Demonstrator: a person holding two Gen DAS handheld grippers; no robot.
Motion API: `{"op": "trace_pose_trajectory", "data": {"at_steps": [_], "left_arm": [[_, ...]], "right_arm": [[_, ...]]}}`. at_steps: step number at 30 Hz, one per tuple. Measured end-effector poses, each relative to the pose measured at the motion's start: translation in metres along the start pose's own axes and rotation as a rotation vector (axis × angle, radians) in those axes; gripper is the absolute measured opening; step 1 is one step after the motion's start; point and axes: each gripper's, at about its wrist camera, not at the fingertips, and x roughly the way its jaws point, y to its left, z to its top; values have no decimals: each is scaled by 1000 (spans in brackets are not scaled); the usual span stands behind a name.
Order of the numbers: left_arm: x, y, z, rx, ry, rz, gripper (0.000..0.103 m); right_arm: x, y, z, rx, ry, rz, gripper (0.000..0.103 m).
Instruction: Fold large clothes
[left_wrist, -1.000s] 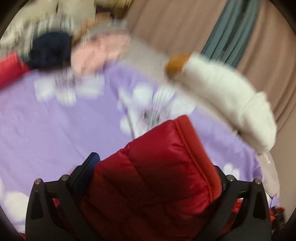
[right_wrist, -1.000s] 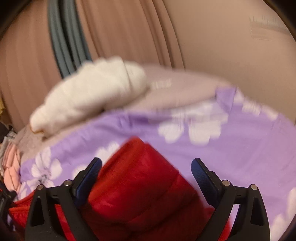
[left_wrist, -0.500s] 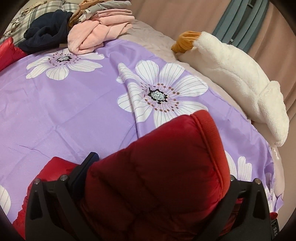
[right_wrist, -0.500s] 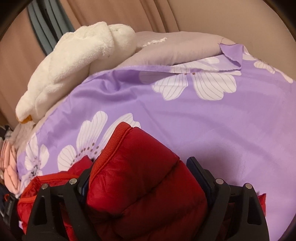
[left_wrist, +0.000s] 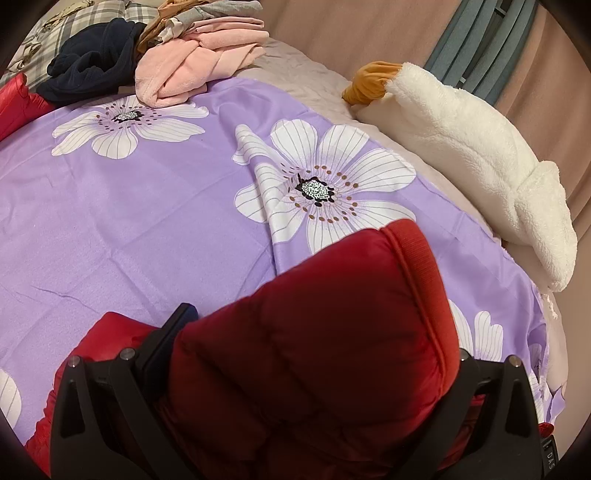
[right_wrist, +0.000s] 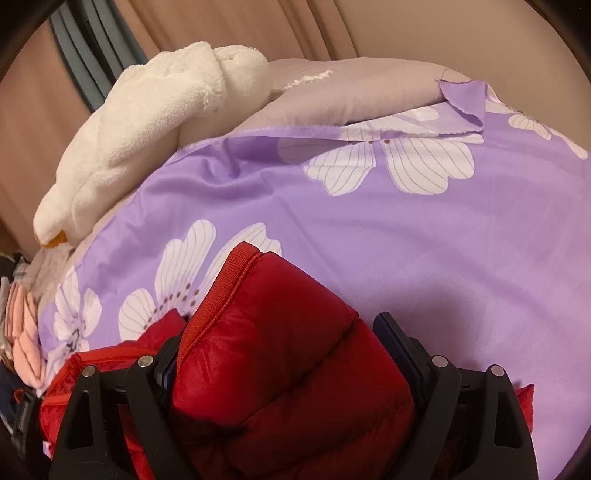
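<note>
A red puffer jacket (left_wrist: 325, 350) lies at the near edge of a bed, on a purple sheet with white flowers (left_wrist: 129, 221). In the left wrist view a bulging fold of it with a ribbed hem fills my left gripper (left_wrist: 317, 325). Its left finger (left_wrist: 173, 332) presses the fabric, and the right finger is hidden behind the fold. In the right wrist view another padded fold of the jacket (right_wrist: 280, 369) sits in my right gripper (right_wrist: 279, 332), both dark pads against its sides. More of the jacket spreads low to the left.
A white plush toy with an orange beak (left_wrist: 480, 155) lies along the bed's far side beside a grey pillow (right_wrist: 351, 92). A pile of pink (left_wrist: 192, 70), navy (left_wrist: 92, 62) and plaid clothes sits at the far left. Beige curtains hang behind the bed.
Both grippers sank toward the bed with the jacket, then held still. The right jaws drew in until the right pad met the fold. The blur has gone.
</note>
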Motion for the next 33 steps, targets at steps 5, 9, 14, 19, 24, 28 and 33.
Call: {"op": "trace_pose_trajectory", "data": {"at_steps": [5,9,14,19,24,28,33], "left_arm": [[0,0,0,0,0,0,103],[0,0,0,0,1,-1,103],[0,0,0,0,1,-1,103],[0,0,0,-1,2,-2,103],[1,0,0,-1,3,-2,103],[1,0,0,-2,4,-3,103],[1,0,-1,-2,4,-2,103]], "right_arm": [[1,-1,0,3,4,3,89],[2,-2,-1,5,8,5,89],[2,-2,-1,4,6,5,89],[2,-2,-1,6,5,9,89],[2,-3,-1,8,4,16,89],[3,-3,-1,8,5,17,89],[3,-3,-2,9,6,17,90]]}}
